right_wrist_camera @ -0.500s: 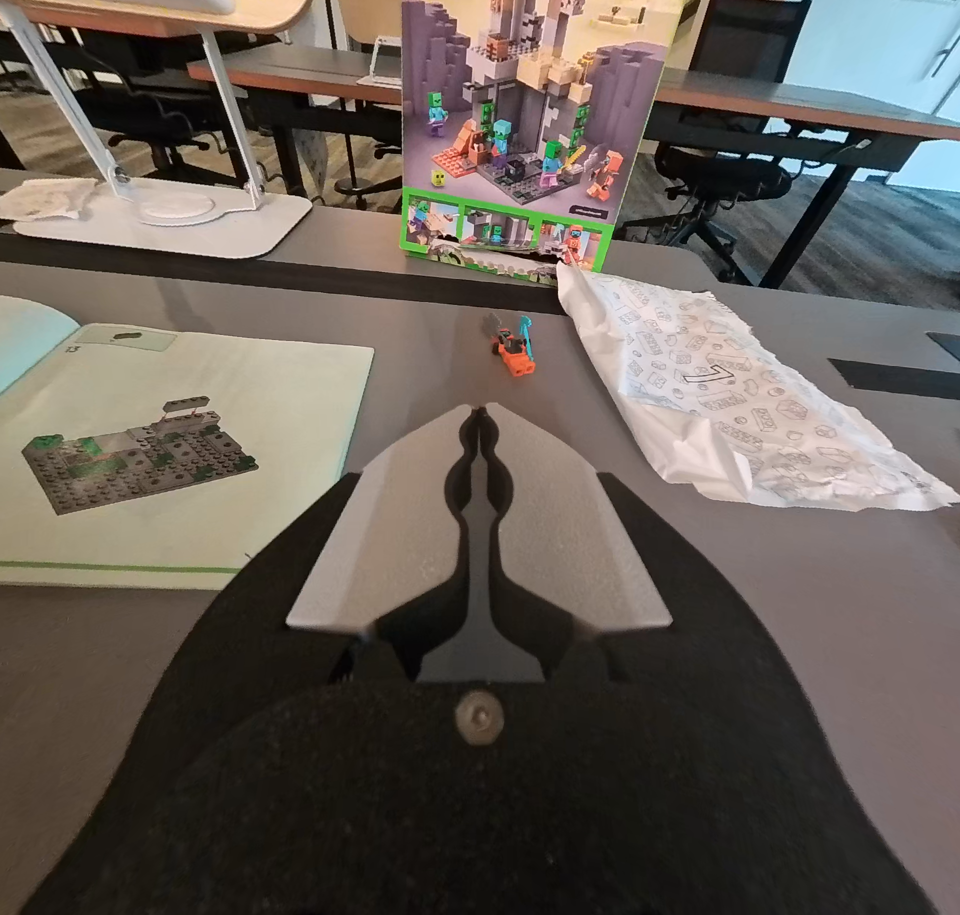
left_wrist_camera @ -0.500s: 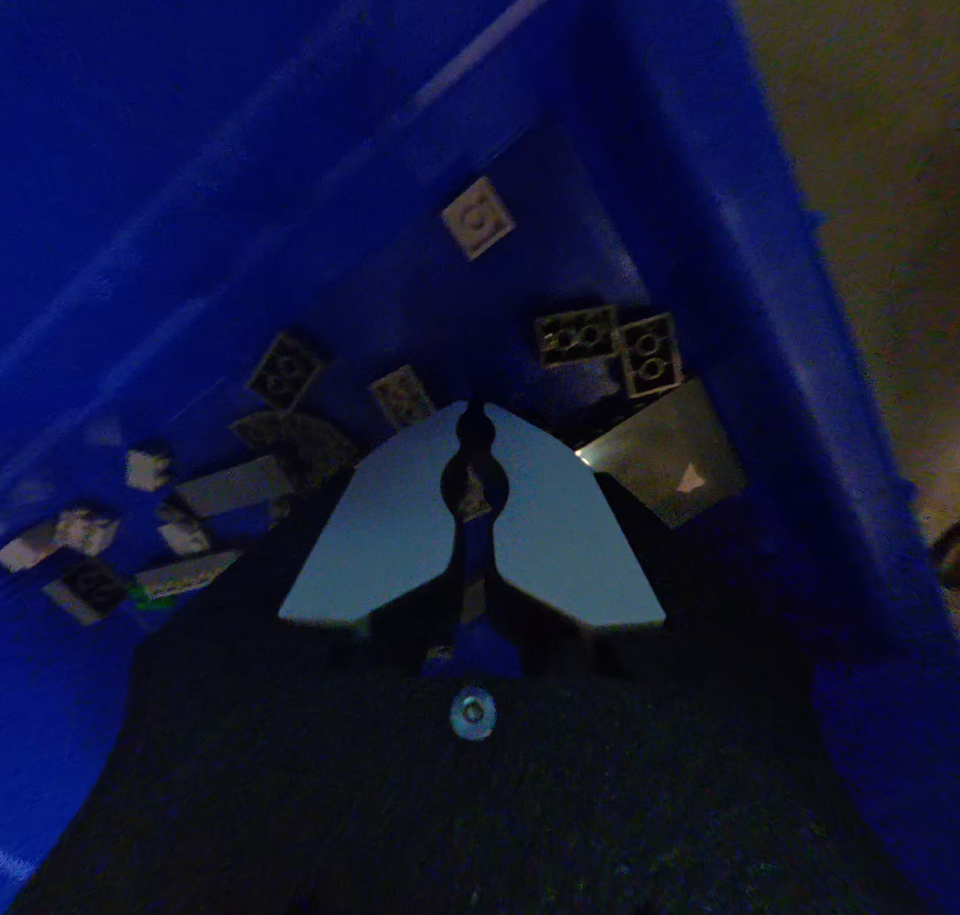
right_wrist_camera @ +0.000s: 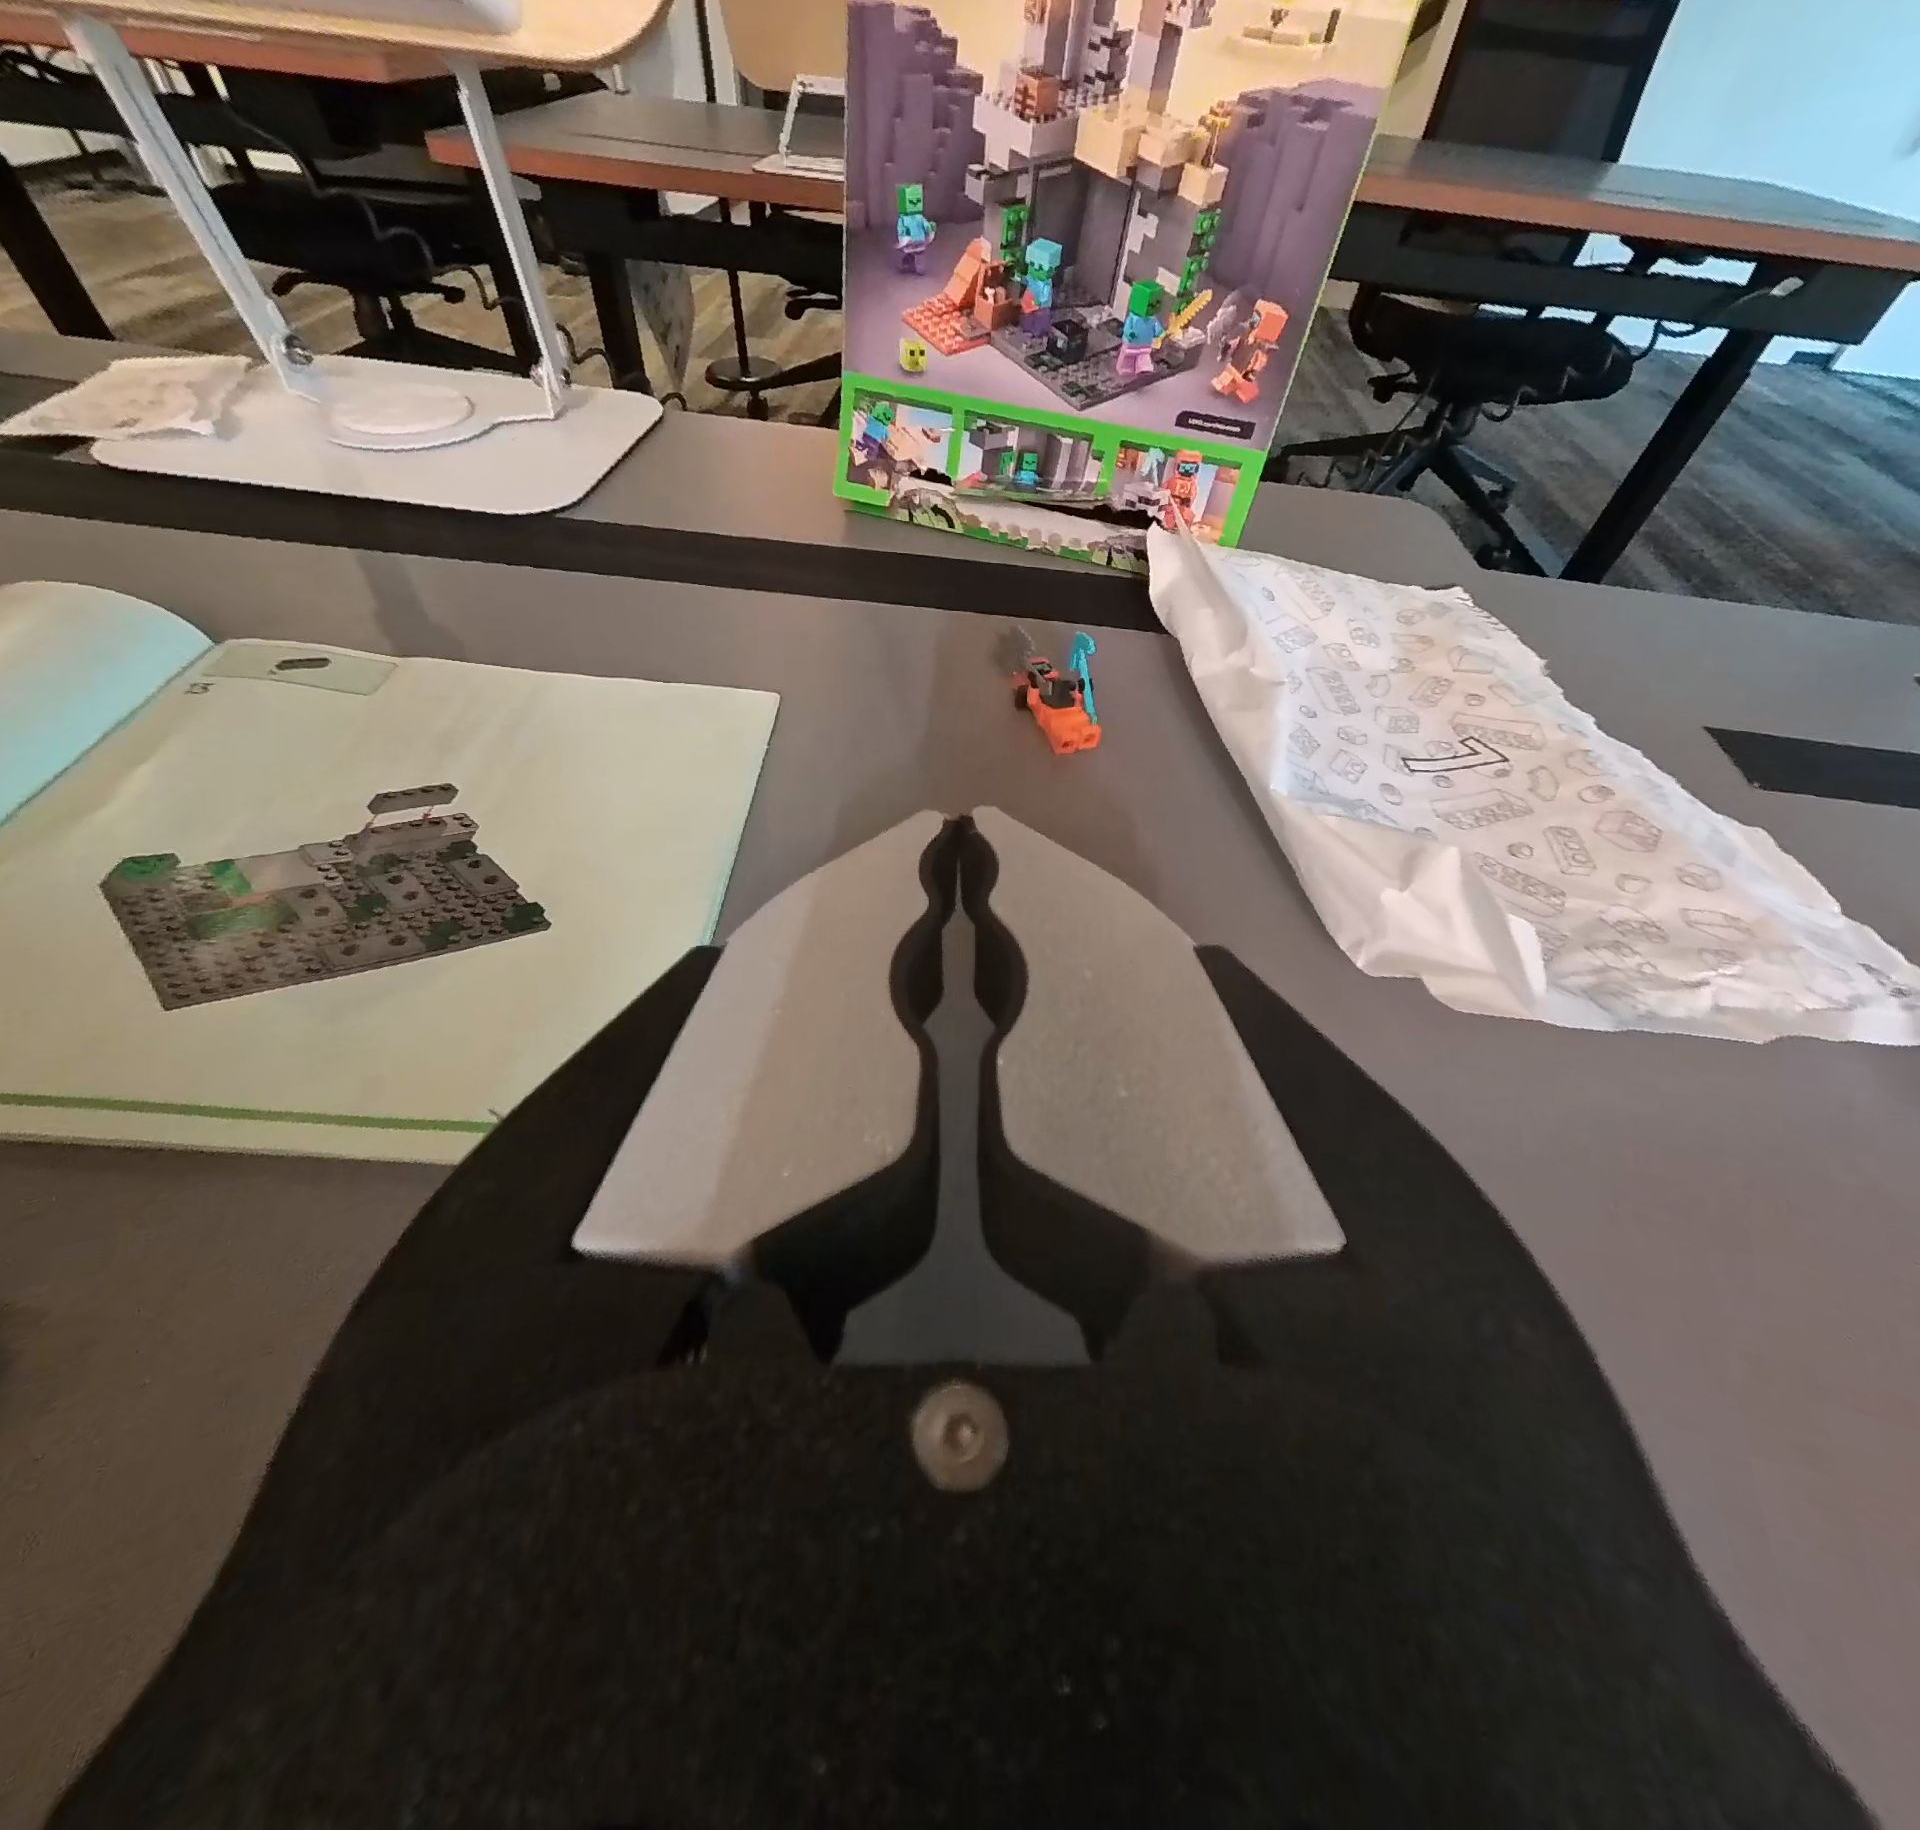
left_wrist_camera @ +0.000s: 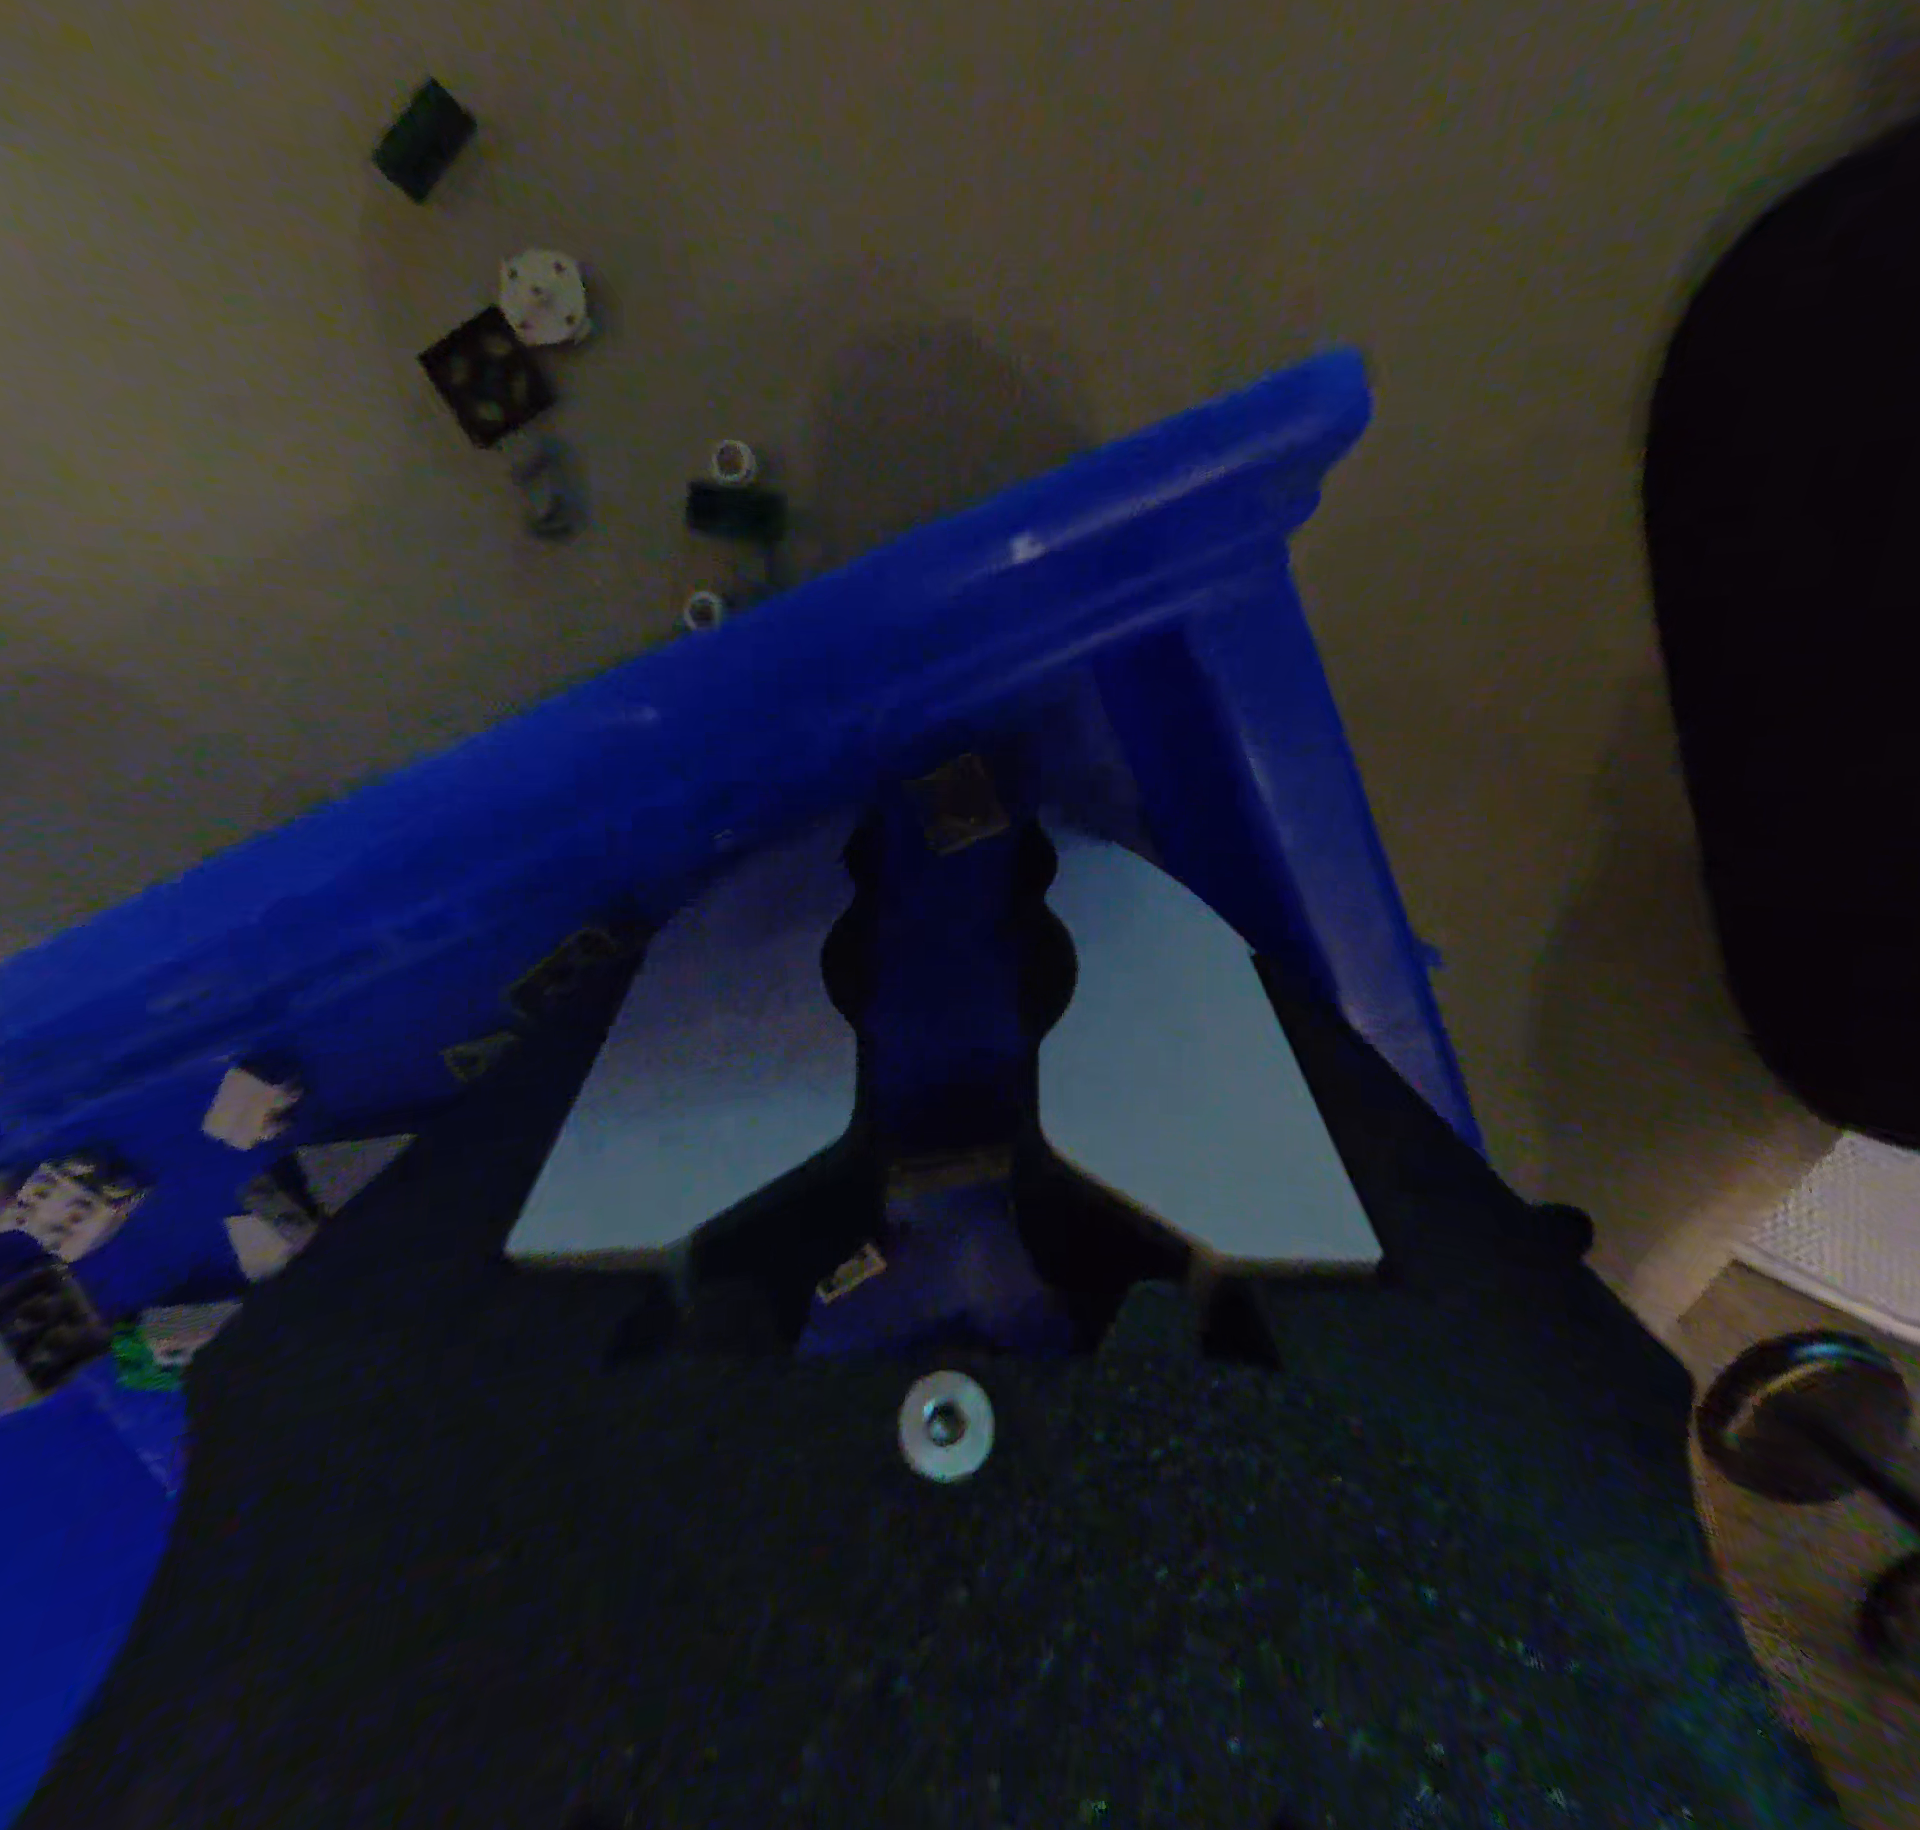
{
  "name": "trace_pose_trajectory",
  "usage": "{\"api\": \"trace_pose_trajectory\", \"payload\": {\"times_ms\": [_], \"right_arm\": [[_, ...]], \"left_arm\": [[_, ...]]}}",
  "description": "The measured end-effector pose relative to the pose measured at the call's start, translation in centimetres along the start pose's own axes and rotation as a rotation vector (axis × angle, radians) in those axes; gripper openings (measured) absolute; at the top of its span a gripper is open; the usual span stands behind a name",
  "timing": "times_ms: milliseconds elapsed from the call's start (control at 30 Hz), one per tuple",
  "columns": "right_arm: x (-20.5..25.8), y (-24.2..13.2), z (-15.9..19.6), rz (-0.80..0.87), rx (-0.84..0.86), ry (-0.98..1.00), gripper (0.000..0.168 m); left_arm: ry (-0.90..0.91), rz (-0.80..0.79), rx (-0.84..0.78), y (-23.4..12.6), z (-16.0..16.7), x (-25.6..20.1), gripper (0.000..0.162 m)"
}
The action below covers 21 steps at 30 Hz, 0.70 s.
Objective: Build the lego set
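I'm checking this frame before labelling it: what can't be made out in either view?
- Left wrist view: the left tool covers much of the blue bin; pieces below it are hidden.
- Left wrist view: dim and blurred; loose pieces beyond the bin lack detail.
- Right wrist view: the instruction booklet is cut off at the left edge.
- Right wrist view: the orange minifigure is too small for detail.

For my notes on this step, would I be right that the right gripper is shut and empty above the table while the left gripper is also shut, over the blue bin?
Not quite. The left gripper is open: the left wrist view shows a clear gap between its fingers over the blue bin. The rest holds: the right gripper is shut and empty above the table.
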State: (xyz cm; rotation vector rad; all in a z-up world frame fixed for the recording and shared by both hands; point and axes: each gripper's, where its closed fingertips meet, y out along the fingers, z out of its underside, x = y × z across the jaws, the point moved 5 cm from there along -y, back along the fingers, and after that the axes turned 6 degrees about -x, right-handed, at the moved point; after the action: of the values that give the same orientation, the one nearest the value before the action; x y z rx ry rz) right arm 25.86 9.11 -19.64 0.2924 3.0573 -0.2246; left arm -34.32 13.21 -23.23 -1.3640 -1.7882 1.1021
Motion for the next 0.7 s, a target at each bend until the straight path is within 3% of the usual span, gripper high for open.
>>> {"api": "trace_pose_trajectory", "payload": {"times_ms": [33,300,400,567,700], "right_arm": [[0.0,0.0,0.0,-0.003,-0.002,0.007,0.0],[0.0,-0.1,-0.2,-0.04,-0.012,0.044,0.0],[0.0,-0.2,-0.3,-0.056,-0.014,0.055,0.0],[0.1,-0.4,-0.3,-0.079,-0.018,0.082,0.0],[0.4,-0.4,-0.4,-0.09,-0.018,0.079,0.0]], "left_arm": [[-0.011,-0.01,0.006,0.3,0.0,-0.1,0.025],[0.0,-0.107,0.059,0.7,0.1,-0.7,0.017],[-0.123,0.028,-0.009,-0.2,0.2,-1.1,0.017],[-0.393,0.388,-0.228,-3.0,0.0,-1.3,0.016],[-0.515,0.441,-0.282,-3.8,0.8,0.5,0.025]]}}
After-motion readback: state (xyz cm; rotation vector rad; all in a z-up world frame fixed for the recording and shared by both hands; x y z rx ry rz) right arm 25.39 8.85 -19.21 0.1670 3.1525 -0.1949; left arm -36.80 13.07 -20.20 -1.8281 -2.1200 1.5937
